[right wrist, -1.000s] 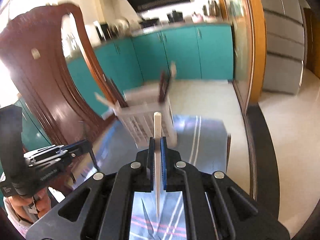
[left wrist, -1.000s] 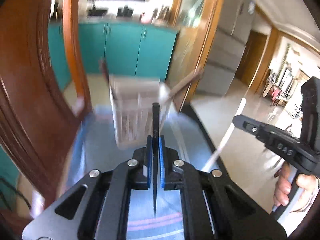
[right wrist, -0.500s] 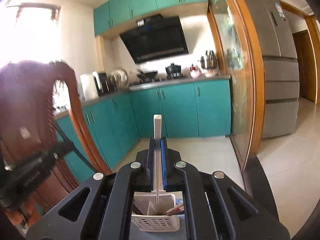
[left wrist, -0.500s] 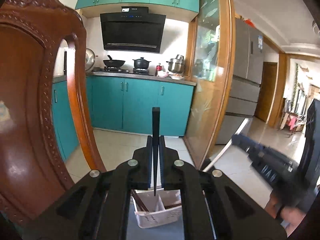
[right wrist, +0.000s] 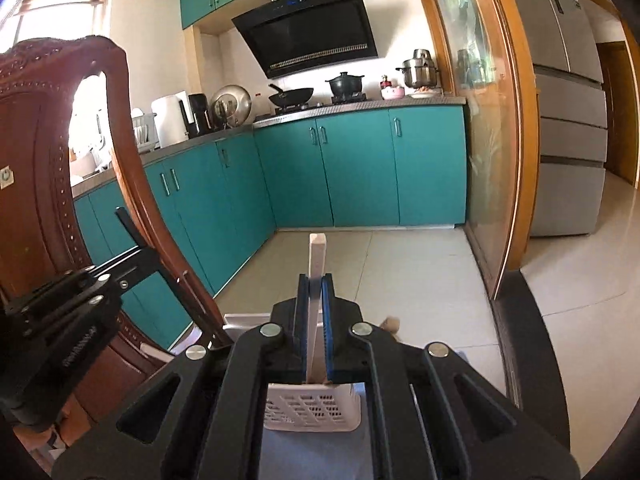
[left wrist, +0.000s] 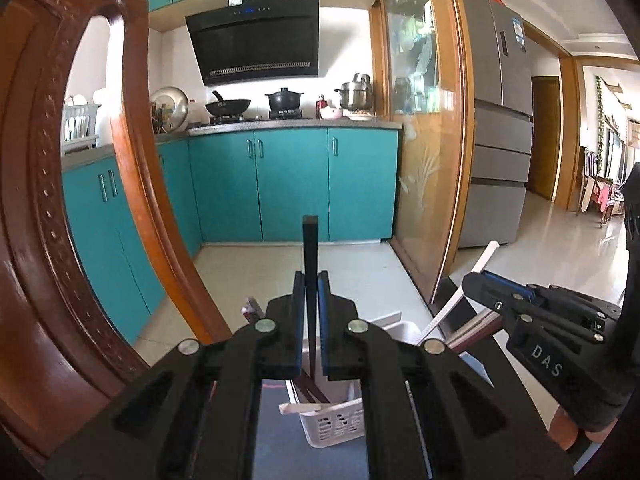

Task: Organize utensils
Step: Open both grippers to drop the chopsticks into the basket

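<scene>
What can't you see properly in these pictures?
- Left wrist view: the white basket is mostly hidden behind the left gripper, which holds a black chopstick.
- Right wrist view: the basket's inside is hidden by the right gripper holding a white chopstick.
- Both views: the tabletop is cut off.

Both wrist cameras look forward over the basket [left wrist: 336, 420] toward teal cabinets [right wrist: 360, 168].

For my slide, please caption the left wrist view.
Left gripper holds a black chopstick above the white basket.
</scene>
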`<state>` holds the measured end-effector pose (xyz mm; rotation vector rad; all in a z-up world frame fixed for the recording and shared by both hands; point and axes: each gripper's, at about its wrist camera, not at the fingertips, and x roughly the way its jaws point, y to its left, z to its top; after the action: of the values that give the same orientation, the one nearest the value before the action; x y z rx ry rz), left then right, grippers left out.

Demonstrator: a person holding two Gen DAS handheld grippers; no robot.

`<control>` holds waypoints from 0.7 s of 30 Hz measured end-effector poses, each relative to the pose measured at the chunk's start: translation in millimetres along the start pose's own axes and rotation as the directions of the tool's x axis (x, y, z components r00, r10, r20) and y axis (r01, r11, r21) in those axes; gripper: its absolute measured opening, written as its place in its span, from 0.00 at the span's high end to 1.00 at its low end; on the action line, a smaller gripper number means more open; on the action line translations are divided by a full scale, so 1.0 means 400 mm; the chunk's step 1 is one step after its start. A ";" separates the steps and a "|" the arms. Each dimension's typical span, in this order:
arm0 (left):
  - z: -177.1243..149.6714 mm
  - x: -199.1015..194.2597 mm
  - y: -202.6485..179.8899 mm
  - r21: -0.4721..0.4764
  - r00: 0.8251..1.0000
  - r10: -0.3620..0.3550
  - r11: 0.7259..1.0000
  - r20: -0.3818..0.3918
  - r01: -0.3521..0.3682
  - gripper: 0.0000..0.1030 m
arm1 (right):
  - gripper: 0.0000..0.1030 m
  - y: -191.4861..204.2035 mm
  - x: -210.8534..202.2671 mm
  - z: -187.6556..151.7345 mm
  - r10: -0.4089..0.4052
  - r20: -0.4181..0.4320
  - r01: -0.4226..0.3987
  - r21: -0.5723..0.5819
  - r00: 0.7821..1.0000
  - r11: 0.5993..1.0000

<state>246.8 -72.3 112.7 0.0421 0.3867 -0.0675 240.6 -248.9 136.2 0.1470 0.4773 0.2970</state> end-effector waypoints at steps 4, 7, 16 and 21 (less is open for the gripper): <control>-0.014 0.013 -0.010 0.016 1.000 0.013 1.000 -0.014 -0.013 0.85 | 0.87 0.009 -0.014 -0.013 0.002 0.000 -0.002 -0.011 1.000 1.000; -0.027 -0.021 -0.015 0.022 1.000 0.016 1.000 -0.001 -0.016 0.63 | 0.62 0.012 -0.064 -0.013 0.016 0.031 -0.016 -0.009 0.999 1.000; -0.117 -0.239 -0.024 0.027 0.996 0.054 0.998 0.075 -0.056 0.15 | 0.09 0.000 -0.319 -0.103 0.011 0.150 -0.012 0.004 0.989 1.000; -0.219 -0.373 -0.033 0.002 0.993 0.067 0.998 0.098 -0.068 0.04 | 0.03 0.018 -0.358 -0.237 -0.097 0.070 0.102 -0.061 0.993 0.993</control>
<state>75.3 -72.0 87.8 0.0568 0.2872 -0.0036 73.0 -280.5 115.7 0.0700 0.4065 0.2087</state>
